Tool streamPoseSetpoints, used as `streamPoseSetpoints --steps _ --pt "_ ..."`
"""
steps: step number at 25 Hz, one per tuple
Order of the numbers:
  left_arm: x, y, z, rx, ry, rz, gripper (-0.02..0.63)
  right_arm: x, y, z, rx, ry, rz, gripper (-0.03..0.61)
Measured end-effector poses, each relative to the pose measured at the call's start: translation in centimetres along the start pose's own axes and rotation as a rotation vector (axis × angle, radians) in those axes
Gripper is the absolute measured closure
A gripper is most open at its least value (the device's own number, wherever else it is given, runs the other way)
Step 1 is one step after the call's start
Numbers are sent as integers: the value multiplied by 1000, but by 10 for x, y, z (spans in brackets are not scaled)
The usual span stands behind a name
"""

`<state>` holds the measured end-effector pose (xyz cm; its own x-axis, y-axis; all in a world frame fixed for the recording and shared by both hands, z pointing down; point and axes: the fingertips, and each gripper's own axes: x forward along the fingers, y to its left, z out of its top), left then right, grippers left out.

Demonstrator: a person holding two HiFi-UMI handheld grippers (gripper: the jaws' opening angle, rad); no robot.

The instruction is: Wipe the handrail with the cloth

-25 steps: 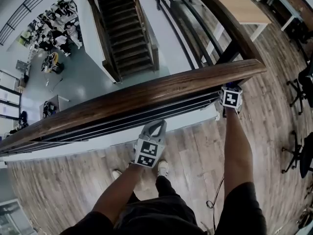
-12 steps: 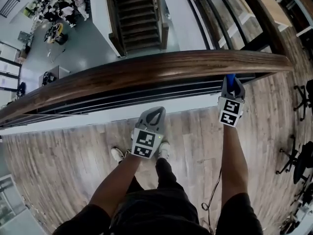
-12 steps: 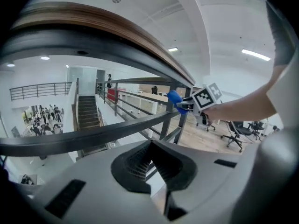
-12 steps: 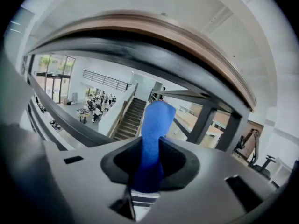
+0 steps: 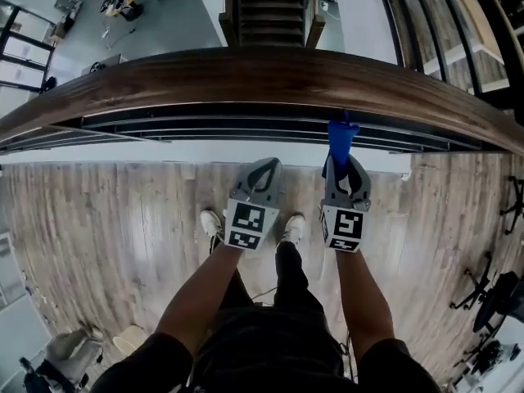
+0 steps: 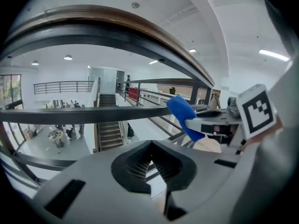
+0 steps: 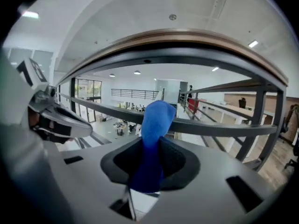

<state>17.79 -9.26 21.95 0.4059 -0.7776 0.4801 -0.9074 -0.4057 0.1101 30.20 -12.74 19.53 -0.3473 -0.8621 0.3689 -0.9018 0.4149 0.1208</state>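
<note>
A brown wooden handrail point(image 5: 246, 76) curves across the top of the head view, with dark metal bars under it. My right gripper point(image 5: 342, 160) is shut on a blue cloth point(image 5: 341, 137), which sticks up just below the rail and does not touch the wood. In the right gripper view the cloth point(image 7: 154, 134) stands between the jaws of that gripper point(image 7: 152, 169), with the handrail point(image 7: 187, 38) arching overhead. My left gripper point(image 5: 264, 169) sits close beside it, shut and empty. In its own view, the left gripper point(image 6: 150, 161) sees the cloth point(image 6: 184, 115) to its right.
Beyond the railing is an open drop to a lower floor point(image 5: 147, 23) with a staircase point(image 5: 268, 6). I stand on wood flooring point(image 5: 106, 228). An office chair point(image 5: 491, 293) stands at the right and a bag point(image 5: 74, 350) lies at the bottom left.
My right gripper has moved left along the underside of the rail and now sits beside the left gripper, with the blue cloth showing above it. The head view has shifted left.
</note>
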Motion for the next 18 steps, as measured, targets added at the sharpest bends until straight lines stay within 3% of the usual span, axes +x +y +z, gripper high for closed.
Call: streamPoseSetpoints --steps 10,18 --pt "-75 170 -119 -171 69 203 609 81 250 -67 77 193 255 472" --pt "-156 334 -166 -273 50 367 610 161 427 -38 -25 165 380 472"
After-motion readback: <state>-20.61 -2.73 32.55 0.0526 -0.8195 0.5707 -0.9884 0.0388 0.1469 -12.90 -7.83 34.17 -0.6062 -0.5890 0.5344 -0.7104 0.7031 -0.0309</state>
